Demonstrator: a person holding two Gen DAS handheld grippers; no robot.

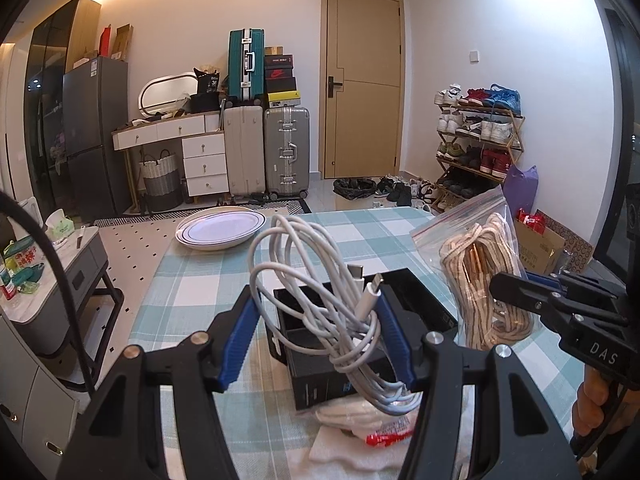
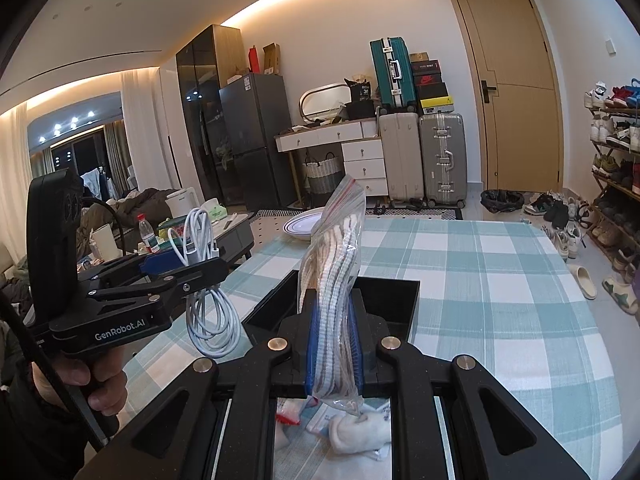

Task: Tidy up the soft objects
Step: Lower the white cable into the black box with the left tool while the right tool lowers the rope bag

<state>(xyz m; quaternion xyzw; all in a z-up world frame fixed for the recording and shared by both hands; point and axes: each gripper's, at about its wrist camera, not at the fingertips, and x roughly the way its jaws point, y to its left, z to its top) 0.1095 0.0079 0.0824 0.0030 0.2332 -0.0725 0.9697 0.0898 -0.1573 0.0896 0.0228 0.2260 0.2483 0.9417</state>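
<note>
In the left wrist view, two white plates (image 1: pixel 221 229) sit stacked at the centre left, on the far end of the checked tablecloth (image 1: pixel 192 280). One coiled white cable (image 1: pixel 332 300) fills the middle of the frame, clamped between the blue pads of the left gripper (image 1: pixel 318 340) and hanging above one black box (image 1: pixel 360 344), whose open compartments hold nothing that can be made out. Below it, at the lower centre, lie white soft items in plastic (image 1: pixel 360 424); their number is unclear. To the right, one clear zip bag (image 1: pixel 480 280) holds a bundle of beige cord.

In the right wrist view, the left gripper (image 2: pixel 188 276) appears at the left with the cable (image 2: pixel 208 312) draped through it. At centre, the right gripper (image 2: pixel 334 348) is clenched on the zip bag (image 2: pixel 336 264), held upright over the black box (image 2: pixel 384 296).
</note>
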